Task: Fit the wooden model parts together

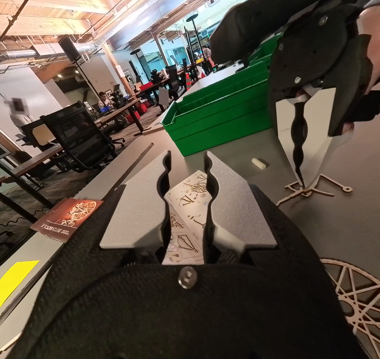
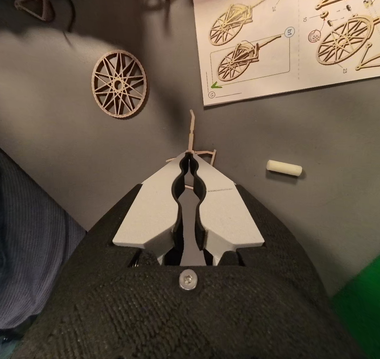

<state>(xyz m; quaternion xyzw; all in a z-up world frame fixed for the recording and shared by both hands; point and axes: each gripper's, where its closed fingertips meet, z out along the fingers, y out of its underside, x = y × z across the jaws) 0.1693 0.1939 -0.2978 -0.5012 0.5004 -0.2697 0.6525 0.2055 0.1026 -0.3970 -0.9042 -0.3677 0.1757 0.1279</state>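
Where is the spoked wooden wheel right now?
In the right wrist view, the wooden wheel lies flat on the grey table, upper left of the right tool.

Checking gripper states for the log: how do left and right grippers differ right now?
The left gripper is open and empty, held low over the instruction sheet. The right gripper is shut on the thin wooden frame piece, tips pointing down at the table. Both have grey fingers with wavy black pads.
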